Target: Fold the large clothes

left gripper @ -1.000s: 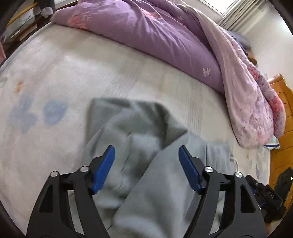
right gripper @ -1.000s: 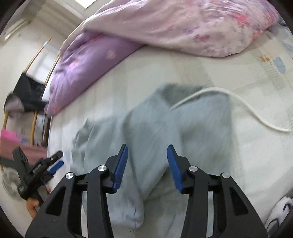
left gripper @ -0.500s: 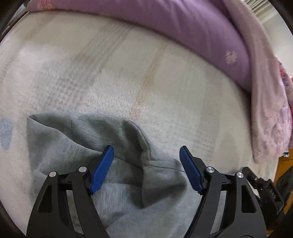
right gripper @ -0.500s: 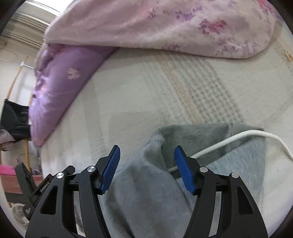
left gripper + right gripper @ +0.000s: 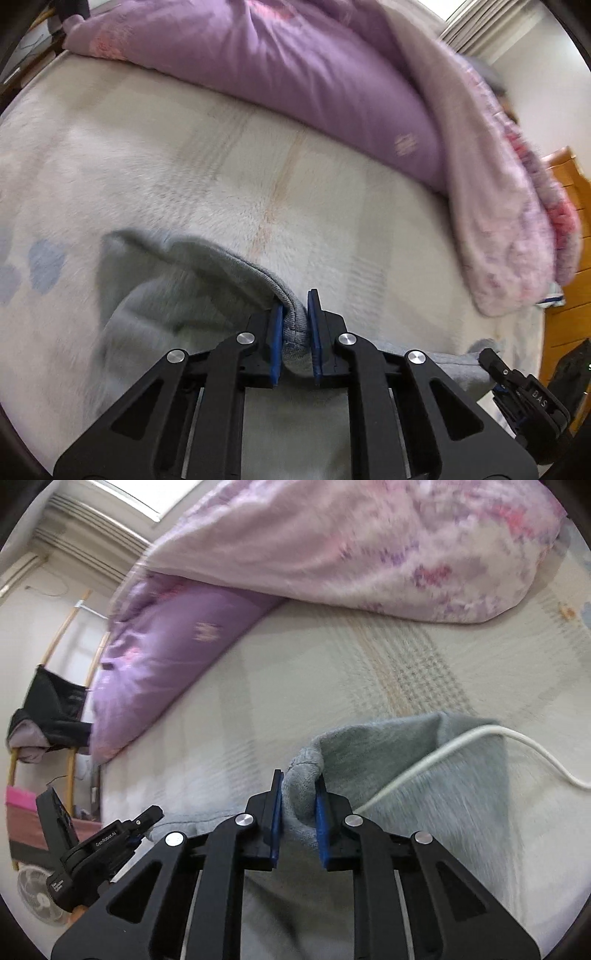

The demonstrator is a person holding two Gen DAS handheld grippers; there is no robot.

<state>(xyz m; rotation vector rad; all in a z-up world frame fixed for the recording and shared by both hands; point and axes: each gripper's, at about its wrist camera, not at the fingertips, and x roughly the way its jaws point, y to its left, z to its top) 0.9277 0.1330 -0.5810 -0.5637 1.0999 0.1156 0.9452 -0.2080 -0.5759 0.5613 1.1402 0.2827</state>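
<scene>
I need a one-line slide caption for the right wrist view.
Right gripper shut on grey garment edge, white cable lying across it.

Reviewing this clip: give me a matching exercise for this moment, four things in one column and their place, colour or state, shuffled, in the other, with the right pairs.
Things:
1. left gripper
2. white cable
3. purple quilt
4. electric fan

States or places:
A. lies across the grey garment
B. bunched along the far side of the bed
C. shut on a ribbed edge of the grey garment
D. stands on the floor beside the bed, at the lower left of the right wrist view

Pairs: 1-C, 2-A, 3-B, 4-D
</scene>
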